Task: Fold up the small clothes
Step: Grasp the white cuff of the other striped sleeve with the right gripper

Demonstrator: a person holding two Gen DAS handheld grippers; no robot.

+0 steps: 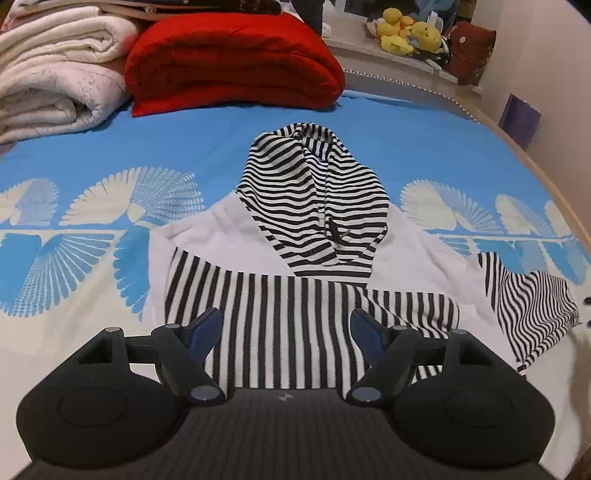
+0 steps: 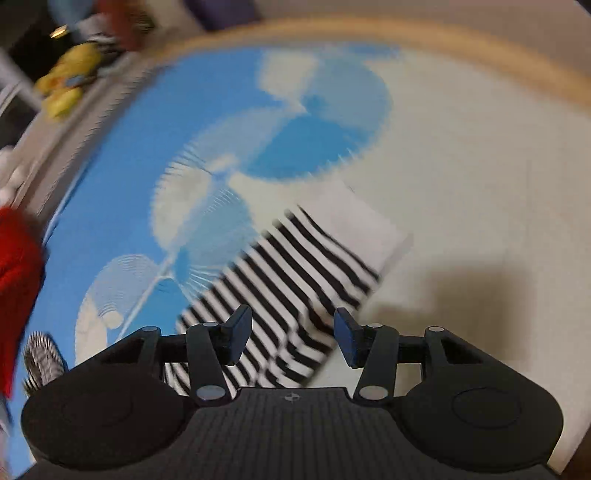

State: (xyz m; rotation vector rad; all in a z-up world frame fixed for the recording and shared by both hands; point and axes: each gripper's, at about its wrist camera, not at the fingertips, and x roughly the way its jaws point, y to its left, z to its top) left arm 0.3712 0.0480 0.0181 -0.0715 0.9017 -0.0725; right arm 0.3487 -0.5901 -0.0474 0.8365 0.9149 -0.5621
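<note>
A small white hoodie with black-and-white striped hood (image 1: 314, 199) and sleeves lies flat on the bed. One striped sleeve (image 1: 295, 325) is folded across its body; the other sleeve (image 1: 532, 306) sticks out to the right. My left gripper (image 1: 286, 332) is open and empty, just above the folded sleeve. In the blurred right wrist view my right gripper (image 2: 291, 332) is open and empty over the outstretched striped sleeve (image 2: 284, 280) with its white cuff end (image 2: 365, 229).
The bedspread (image 1: 110, 155) is blue with white fan patterns. A folded red blanket (image 1: 232, 62) and white blankets (image 1: 55, 70) lie at the far side. Yellow plush toys (image 1: 410, 33) sit on a ledge. The bed's wooden edge (image 2: 406, 37) curves beyond the sleeve.
</note>
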